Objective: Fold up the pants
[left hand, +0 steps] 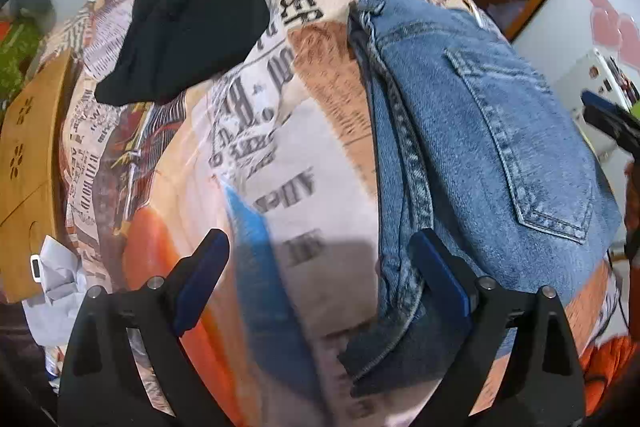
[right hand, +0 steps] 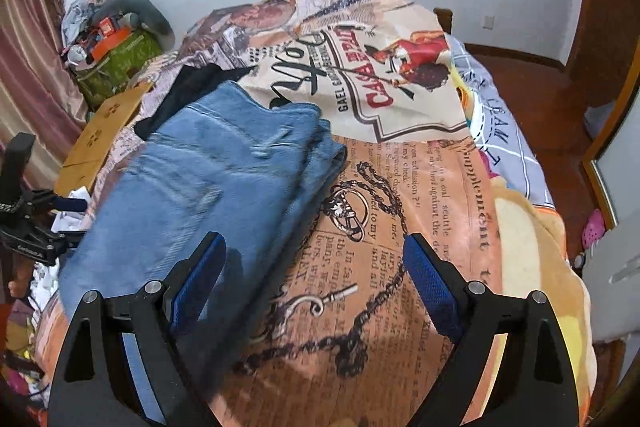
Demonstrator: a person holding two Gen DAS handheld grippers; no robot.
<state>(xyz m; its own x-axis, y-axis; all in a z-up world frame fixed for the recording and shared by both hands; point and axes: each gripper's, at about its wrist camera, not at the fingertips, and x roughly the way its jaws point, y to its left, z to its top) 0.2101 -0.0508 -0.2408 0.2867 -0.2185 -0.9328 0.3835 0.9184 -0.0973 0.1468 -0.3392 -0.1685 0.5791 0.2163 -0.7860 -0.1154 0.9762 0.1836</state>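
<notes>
Blue jeans (left hand: 480, 147) lie folded on the newspaper-print bed cover (left hand: 260, 131), back pocket facing up. My left gripper (left hand: 320, 243) hangs open above the cover just left of the jeans; its right finger (left hand: 440, 267) shows over their folded edge, and nothing is between the pads. In the right wrist view the jeans (right hand: 208, 179) stretch away at the left. My right gripper (right hand: 314, 243) is open over the bare cover (right hand: 400, 227) beside them and holds nothing.
A black garment (left hand: 180, 43) lies on the bed beyond the jeans. A wooden board (left hand: 28, 155) and white crumpled things sit at the bed's left side. A pile of bags (right hand: 116, 39) stands by the curtain. A wooden floor (right hand: 540, 87) lies to the right.
</notes>
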